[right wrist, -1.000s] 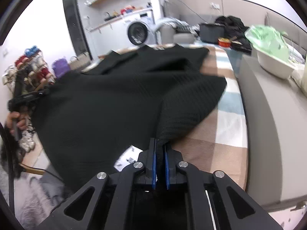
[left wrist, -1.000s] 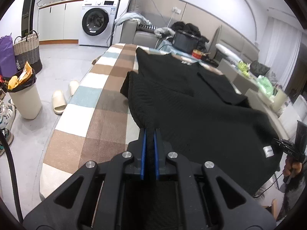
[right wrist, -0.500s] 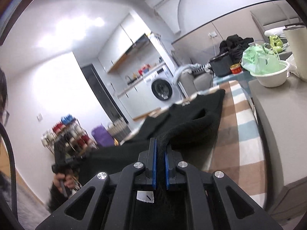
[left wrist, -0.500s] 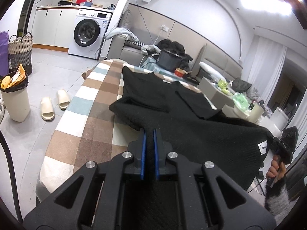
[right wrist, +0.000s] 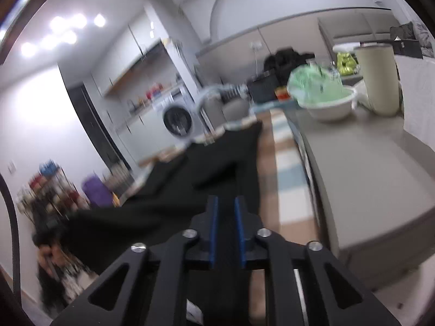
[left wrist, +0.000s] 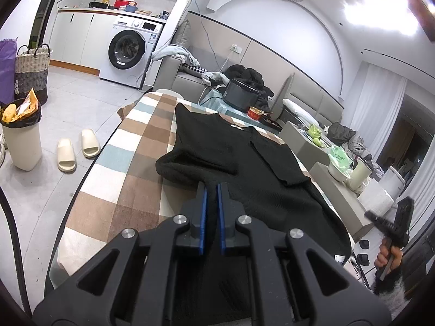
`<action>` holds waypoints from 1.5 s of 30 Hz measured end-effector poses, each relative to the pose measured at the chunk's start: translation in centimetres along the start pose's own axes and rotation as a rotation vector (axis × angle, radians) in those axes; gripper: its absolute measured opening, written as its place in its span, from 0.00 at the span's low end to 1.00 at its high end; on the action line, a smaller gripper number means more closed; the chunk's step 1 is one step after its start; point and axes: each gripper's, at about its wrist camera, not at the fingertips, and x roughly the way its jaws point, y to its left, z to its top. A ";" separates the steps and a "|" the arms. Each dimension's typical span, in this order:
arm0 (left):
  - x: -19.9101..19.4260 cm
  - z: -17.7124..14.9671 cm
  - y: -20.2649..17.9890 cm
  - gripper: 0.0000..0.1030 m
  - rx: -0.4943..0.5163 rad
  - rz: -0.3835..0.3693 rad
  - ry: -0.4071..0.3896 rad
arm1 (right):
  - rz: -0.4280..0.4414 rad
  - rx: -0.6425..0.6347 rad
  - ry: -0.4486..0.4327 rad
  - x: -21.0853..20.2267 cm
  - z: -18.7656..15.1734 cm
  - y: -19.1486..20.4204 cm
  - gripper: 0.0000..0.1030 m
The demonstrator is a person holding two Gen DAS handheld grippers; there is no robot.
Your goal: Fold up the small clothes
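A black knit sweater lies lengthwise on the checked table, collar at the far end. My left gripper is shut on the sweater's near hem, lifted off the table, with a sleeve folded across the body ahead of it. My right gripper is shut on the other hem corner of the same sweater; that view is blurred by motion and the jaws stand slightly wider apart with black cloth between them. The right gripper and the hand holding it also show at the right edge of the left wrist view.
A grey side table with a white bowl and a beige cylinder stands right of the checked table. A bin, slippers, a basket and a washing machine are on the left floor side.
Both grippers have lifted the sweater's near hem and carried it forward toward the collar. The views tilted up. The right jaws now look slightly wider apart.
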 end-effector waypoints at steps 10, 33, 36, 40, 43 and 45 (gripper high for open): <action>0.6 -0.5 0.0 0.05 0.014 0.032 0.017 | -0.037 -0.183 0.344 4.6 -5.3 0.7 0.43; 2.3 -2.4 0.2 0.05 0.031 0.075 0.075 | 0.045 -0.277 0.298 4.8 -7.6 2.4 0.28; 2.5 -2.3 0.3 0.05 0.029 0.077 0.079 | -0.019 -0.329 0.276 4.6 -7.9 2.6 0.08; 2.6 -2.2 0.2 0.05 0.030 0.073 0.078 | 0.058 -0.244 0.179 3.6 -6.6 2.1 0.06; 2.7 -1.9 0.1 0.05 0.034 0.056 0.074 | 0.166 -0.130 0.079 2.6 -5.1 1.3 0.06; 2.8 -1.5 0.2 0.05 0.024 0.031 0.067 | 0.246 -0.028 -0.008 2.2 -3.7 0.6 0.06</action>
